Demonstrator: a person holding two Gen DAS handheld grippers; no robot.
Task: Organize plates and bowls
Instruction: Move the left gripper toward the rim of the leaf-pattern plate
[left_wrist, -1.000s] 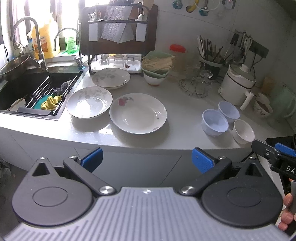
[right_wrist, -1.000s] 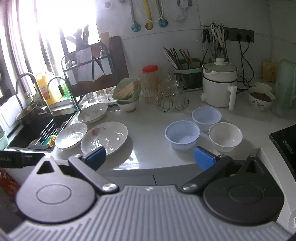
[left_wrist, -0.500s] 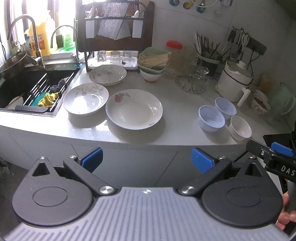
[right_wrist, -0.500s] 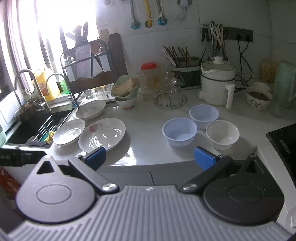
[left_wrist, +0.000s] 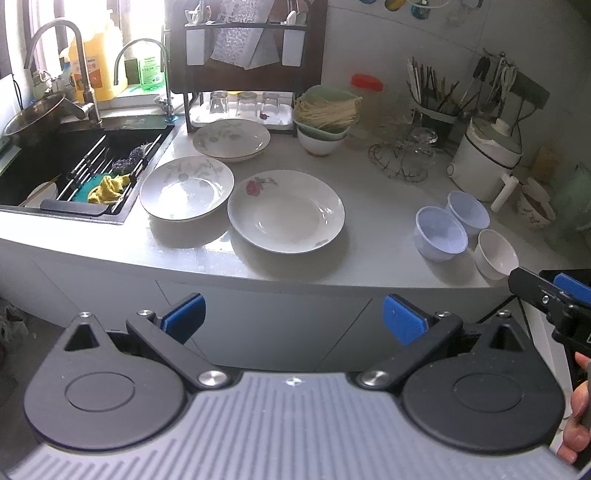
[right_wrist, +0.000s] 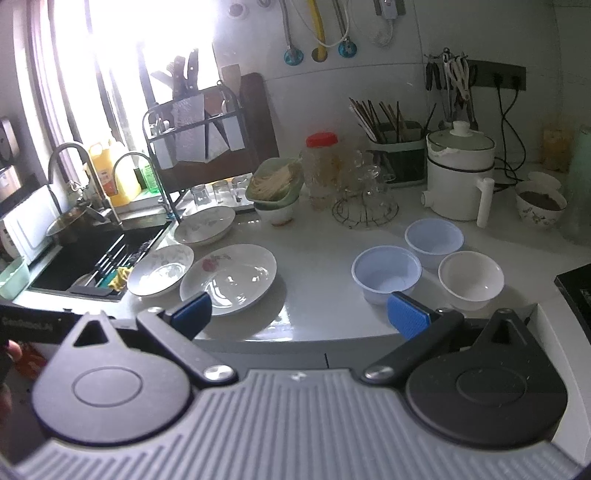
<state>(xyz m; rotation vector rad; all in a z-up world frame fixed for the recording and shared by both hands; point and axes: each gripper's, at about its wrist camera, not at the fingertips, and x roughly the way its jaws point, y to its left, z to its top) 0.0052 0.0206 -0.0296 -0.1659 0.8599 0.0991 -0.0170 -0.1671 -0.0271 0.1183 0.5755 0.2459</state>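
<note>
Plates sit mid-counter: rose plate with a leaf-patterned plate touching it at nine o'clock and another plate at eleven, by the sink. Three bowls cluster at three o'clock. Left gripper and right gripper both hang back off the counter edge, jaws spread wide, empty.

white tiled wall | bright window | grey countertop | black sink
</note>
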